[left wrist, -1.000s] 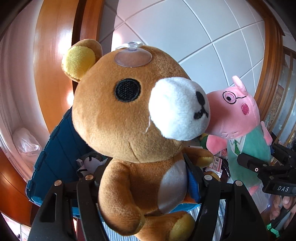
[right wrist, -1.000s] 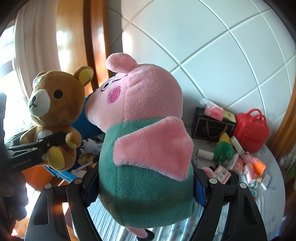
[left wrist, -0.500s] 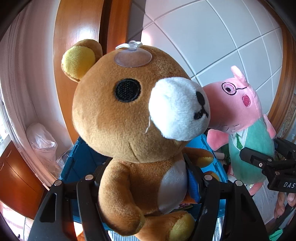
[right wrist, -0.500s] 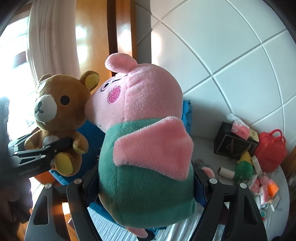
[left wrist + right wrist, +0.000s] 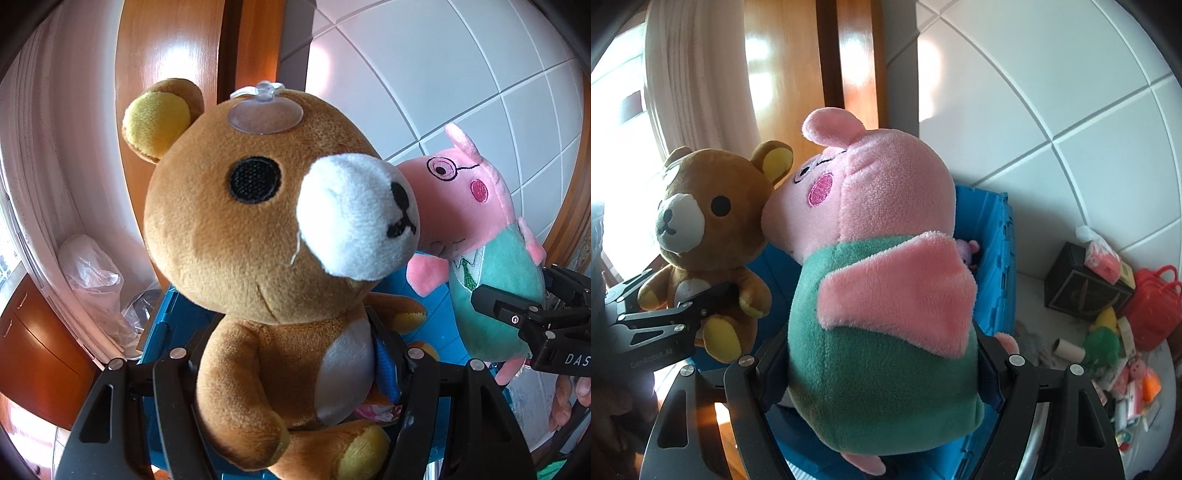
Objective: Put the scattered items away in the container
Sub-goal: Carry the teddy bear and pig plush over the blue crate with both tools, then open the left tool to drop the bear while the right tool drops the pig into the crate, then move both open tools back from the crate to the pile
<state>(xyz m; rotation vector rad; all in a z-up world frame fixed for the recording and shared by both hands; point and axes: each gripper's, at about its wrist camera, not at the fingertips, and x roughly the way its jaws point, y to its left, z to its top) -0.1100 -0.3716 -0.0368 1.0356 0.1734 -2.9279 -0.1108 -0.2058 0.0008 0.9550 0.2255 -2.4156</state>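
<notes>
**Two plush toys over the crate, one snag waiting**

Closest in, the left gripper (image 5: 291,365) is clamped on the brown bear (image 5: 258,236) at its belly, jaws pressing the soft body from both sides. Beside it the right gripper (image 5: 882,365) squeezes the pink pig (image 5: 871,280) around its green middle. Both tools tilt forward and downward, side by side, the pig's snout touching the bear's head. Risk here, I'd say: the toys are big and top-heavy, gripped low, so either could flop over the rim on release, and letting both go together may jam them against each other. The bear's suction cup (image 5: 266,116) might also catch. Below and behind them sits the blue crate (image 5: 993,236), a small pink toy already inside. Farther right, the remaining clutter lies by the red case (image 5: 1154,308).
</notes>
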